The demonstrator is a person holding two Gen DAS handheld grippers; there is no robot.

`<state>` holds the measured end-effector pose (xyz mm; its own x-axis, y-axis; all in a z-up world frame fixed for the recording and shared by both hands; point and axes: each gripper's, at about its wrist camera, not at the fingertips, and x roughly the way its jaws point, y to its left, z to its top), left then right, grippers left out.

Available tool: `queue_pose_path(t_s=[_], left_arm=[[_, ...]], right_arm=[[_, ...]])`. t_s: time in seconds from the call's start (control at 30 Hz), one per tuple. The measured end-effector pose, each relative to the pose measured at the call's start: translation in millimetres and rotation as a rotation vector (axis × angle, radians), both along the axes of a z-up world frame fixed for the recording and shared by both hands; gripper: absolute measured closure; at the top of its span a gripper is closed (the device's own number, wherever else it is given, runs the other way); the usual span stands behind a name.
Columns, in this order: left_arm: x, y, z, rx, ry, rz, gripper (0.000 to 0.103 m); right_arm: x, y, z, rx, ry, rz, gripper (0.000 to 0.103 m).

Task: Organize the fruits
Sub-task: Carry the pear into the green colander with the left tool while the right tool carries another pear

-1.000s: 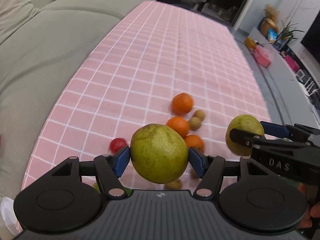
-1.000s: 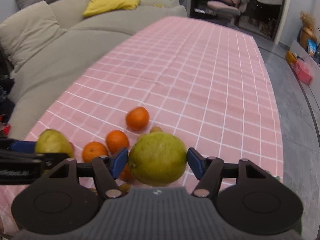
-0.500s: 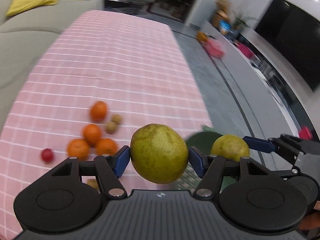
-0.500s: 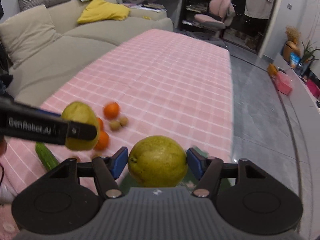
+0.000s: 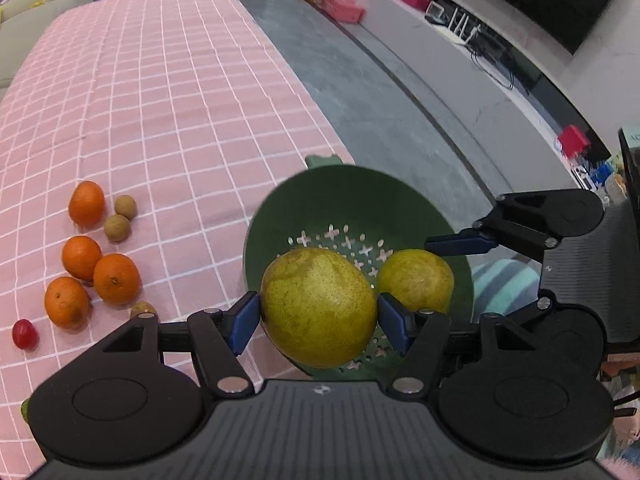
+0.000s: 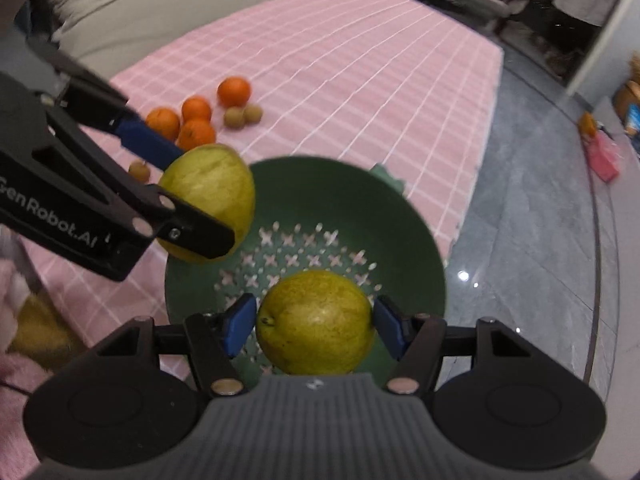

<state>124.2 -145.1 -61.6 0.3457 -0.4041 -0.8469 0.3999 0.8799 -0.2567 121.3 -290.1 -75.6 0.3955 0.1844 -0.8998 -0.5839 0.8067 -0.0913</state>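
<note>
My left gripper (image 5: 318, 316) is shut on a yellow-green pear (image 5: 318, 306) and holds it over the near rim of a green colander (image 5: 360, 200). My right gripper (image 6: 314, 326) is shut on a second pear (image 6: 314, 322) and holds it low inside the colander (image 6: 400, 232). In the right wrist view the left gripper's pear (image 6: 212, 192) hangs over the colander's left rim. In the left wrist view the second pear (image 5: 416, 280) sits to the right of mine, with a right fingertip (image 5: 460, 245) above it.
Several oranges (image 5: 116, 278), small brown longans (image 5: 118, 226) and a red cherry tomato (image 5: 25, 333) lie on the pink checked tablecloth (image 5: 160, 80) left of the colander. The table edge runs just right of the colander, with grey floor (image 5: 400, 100) beyond. A sofa (image 6: 120, 12) lies past the table.
Both grippers have carried their pears rightward from above the fruit pile to over the green colander, which has come into full view. Both stay shut on their pears.
</note>
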Motion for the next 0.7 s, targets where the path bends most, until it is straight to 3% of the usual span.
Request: queue_pose_path(t_s=[0.33,0.37,0.43,0.7], left_arm=[[4,-12,-20,0.030,0.056,-0.073,0.029],[4,-15,-21,0.043,0.054,-0.086,0.029],[3,-18,-22,0.051,0.053,-0.091,0.029],[5,-30,-30,0.085,0.068,-0.118,0.029]], right_arm=[[17,4,-21,-0.030,0.085,0.111,0.044],[17,3,-22,-0.033,0.089,0.118,0.047],[16,0,-20,-0.029,0.094,0.138,0.071],[16,-11,-19,-0.047,0.110,0.126,0.069]])
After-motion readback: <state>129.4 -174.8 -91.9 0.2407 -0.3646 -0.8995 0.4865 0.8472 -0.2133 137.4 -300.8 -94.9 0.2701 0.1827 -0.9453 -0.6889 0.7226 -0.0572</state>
